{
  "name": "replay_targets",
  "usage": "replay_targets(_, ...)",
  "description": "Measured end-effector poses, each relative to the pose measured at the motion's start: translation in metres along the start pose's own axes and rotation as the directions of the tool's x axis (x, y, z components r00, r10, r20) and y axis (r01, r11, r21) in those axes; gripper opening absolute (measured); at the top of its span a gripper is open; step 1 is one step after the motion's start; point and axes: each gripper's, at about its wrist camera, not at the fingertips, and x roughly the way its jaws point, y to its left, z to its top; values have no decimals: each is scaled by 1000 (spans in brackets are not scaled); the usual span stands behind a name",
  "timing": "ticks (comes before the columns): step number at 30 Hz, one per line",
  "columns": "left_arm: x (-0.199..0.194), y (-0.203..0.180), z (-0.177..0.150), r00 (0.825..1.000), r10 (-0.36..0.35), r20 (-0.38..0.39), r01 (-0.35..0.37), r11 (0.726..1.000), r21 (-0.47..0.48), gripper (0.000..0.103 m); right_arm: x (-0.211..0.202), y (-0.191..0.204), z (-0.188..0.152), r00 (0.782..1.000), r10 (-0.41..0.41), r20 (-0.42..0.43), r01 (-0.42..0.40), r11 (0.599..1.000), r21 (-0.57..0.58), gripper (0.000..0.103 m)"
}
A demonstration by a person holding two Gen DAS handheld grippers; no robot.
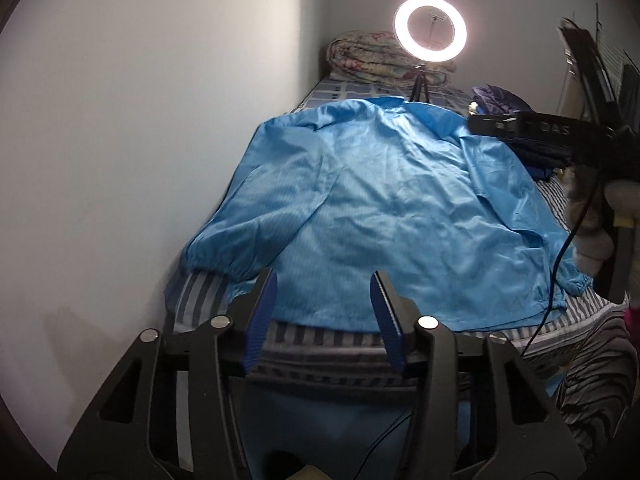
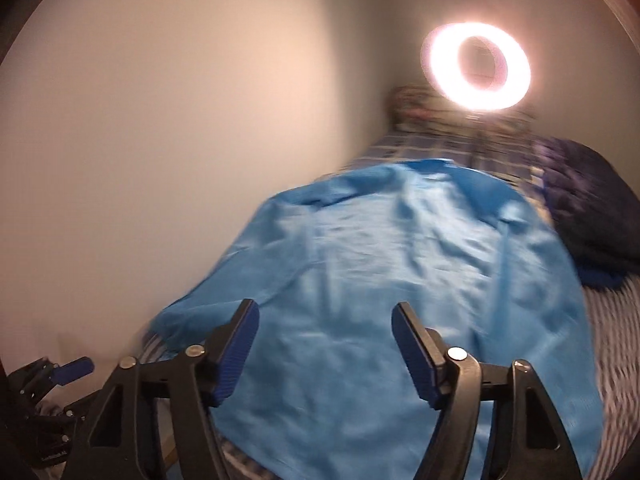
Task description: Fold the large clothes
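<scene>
A large light-blue jacket (image 1: 380, 200) lies spread flat on the bed, collar toward the far end and sleeves out to both sides. My left gripper (image 1: 324, 280) hovers just above the near hem, open, with nothing between its blue pads. In the right wrist view the jacket (image 2: 400, 280) fills the middle, blurred. My right gripper (image 2: 325, 308) is open over its lower part and holds nothing. From the left wrist view, the right gripper (image 1: 480, 125) reaches in from the right above the jacket's far right shoulder. A hand (image 1: 592, 220) holds it.
The striped bedsheet (image 1: 320, 340) shows below the hem. A white wall (image 1: 140, 140) runs close along the left. A lit ring light (image 1: 430, 26) on a small tripod, a folded quilt (image 1: 368, 56) and dark blue clothes (image 1: 496, 98) sit at the far end. A black cable (image 1: 560, 272) crosses the right sleeve.
</scene>
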Motion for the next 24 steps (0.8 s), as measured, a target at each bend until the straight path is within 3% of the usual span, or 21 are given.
replay_targets(5,20,31,-9,999,1,-50,-4,998,-70,40,57,46,4,984,133,-115,-142,987,-71,71)
replay_targets(12,25,66,-25,997,38,-69,-47,991,-125,36,144,114,-9,934,254,-250,-301,938,-173,71)
replay_targets(15,28,75,-29,996,51,-78,-62,987,-145,36,167,143,-15,923,265,-281,-341,899,-273,74)
replay_targets(17,30,81,-30,995,54,-84,-67,985,-161,36,179,157,-20,918,262,-299,-355,878,-322,89)
replay_targets(18,31,84,-31,995,56,-86,-70,983,-168,36,182,165,-23,916,259,-305,-360,868,-343,90)
replay_targets(22,33,87,-30,995,64,-80,-77,982,-172,36,207,179,-34,906,227,-356,-365,845,-390,88)
replay_targets(24,33,88,-29,995,70,-74,-81,982,-170,36,217,181,-41,901,209,-380,-367,833,-413,77)
